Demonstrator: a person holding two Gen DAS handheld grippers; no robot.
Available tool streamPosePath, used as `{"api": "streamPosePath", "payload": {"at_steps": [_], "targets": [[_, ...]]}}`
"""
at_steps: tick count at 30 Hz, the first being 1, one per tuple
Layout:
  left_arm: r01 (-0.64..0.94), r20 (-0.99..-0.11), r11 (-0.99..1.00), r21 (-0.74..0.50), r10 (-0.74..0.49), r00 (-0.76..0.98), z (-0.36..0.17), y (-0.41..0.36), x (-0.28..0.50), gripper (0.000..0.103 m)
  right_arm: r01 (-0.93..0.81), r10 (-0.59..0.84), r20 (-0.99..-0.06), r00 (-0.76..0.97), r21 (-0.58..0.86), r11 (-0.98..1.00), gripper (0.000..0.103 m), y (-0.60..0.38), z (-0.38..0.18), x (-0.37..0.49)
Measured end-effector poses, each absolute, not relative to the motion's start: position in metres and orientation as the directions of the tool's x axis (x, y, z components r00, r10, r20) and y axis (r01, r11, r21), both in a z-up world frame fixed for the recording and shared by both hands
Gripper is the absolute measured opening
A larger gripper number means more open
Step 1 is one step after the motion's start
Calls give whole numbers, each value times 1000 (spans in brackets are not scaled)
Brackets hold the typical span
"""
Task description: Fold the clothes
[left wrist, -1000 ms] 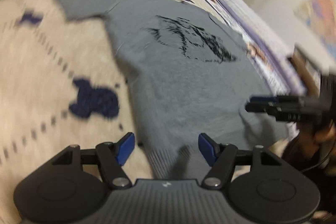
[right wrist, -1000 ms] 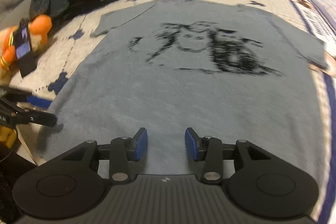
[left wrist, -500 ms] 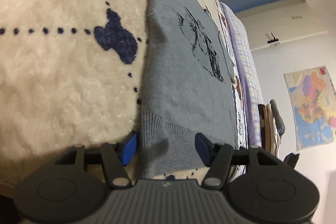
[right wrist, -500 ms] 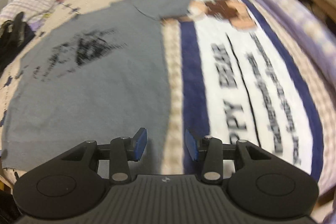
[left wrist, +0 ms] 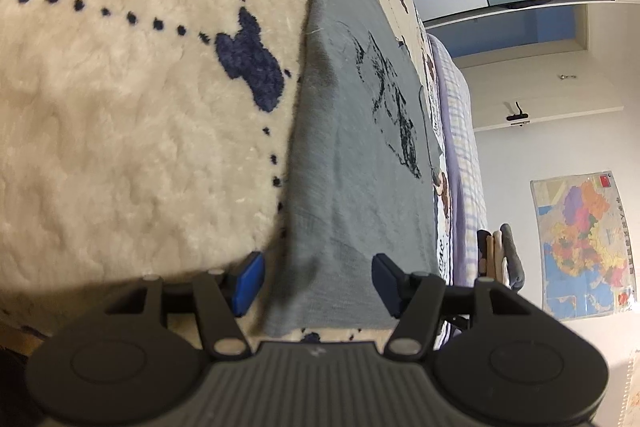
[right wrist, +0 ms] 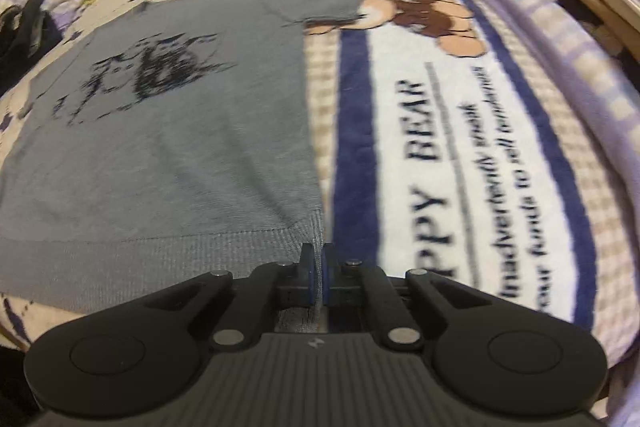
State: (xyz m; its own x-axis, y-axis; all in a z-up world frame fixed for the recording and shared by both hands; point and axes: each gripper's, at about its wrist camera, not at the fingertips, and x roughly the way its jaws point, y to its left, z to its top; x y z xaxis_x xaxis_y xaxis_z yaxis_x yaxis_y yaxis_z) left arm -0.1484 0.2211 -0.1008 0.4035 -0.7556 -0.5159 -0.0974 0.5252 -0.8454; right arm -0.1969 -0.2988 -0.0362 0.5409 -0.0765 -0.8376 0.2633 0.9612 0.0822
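Grey knit sweater (right wrist: 168, 147) spread flat, print up, on bed blanket (left wrist: 120, 147), ready for folding. At near left hem corner, left gripper (left wrist: 316, 279) with jaws apart astride ribbed edge, not yet biting. At near right corner, right gripper (right wrist: 316, 279) clamped on hem, likely for lifting both corners together.

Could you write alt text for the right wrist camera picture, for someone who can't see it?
The right gripper is shut on the bottom corner of a grey sweater lying flat on a bear-print blanket.
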Motion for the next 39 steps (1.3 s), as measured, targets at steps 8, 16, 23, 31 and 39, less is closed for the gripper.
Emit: {"api": "streamPosePath", "payload": {"at_steps": [8,16,23,31,39], "targets": [[-100,-534,541,-835,-751,389,-105,219,-146,43,304,-76,-855,513,98,948,3,-310,-43,-193],[-82,-608,621,-779,-719,337,-105,207,-151,4,288,-71,-861,503,89,954,4,-302,-44,-193],[9,-631,699,-715,-651,422,-63,222,-171,3,245,-54,-849,525,90,965,4,-294,-28,-203],[9,-739,798,-603,-563,370,-79,215,-169,3,188,-51,-879,474,44,981,4,-276,-39,-201],[42,-756,821,-570,-544,366,-74,213,-165,7,217,-44,-881,471,68,974,11,-279,-42,-198]]}}
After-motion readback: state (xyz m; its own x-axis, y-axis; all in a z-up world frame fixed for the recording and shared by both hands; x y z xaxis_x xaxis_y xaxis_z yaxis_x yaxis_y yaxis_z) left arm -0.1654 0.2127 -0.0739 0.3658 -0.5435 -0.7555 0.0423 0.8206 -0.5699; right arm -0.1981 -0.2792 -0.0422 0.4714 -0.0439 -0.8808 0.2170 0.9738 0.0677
